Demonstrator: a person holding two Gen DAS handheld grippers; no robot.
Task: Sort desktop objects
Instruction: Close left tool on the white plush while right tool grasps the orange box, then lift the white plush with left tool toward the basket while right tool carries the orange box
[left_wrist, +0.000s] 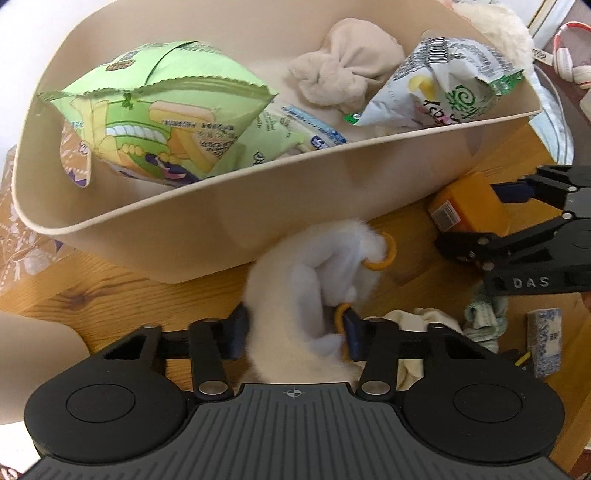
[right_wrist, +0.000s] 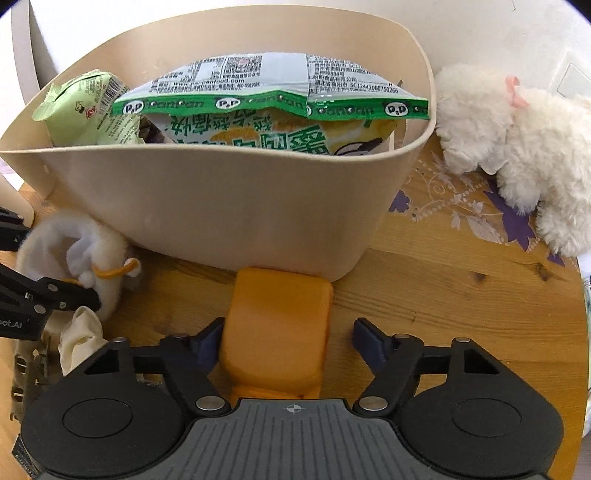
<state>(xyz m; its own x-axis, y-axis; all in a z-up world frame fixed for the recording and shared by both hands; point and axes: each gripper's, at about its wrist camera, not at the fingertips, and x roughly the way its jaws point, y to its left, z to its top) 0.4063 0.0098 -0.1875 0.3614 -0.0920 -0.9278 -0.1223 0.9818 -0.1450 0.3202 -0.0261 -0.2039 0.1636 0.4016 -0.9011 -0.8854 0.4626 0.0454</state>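
Fluffy white plush toy (left_wrist: 295, 291), orange ring loops, between left claw (left_wrist: 293, 338) pads.

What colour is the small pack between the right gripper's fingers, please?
Orange; the pack shows best in the right wrist view, in front of the beige basket.

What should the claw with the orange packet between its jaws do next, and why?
Probably close the right gripper a little more. The orange packet sits between its jaws on the wooden table, touching one jaw, while the other stands clear with a gap. Once both press, it could lift the packet toward the beige basket just behind it.
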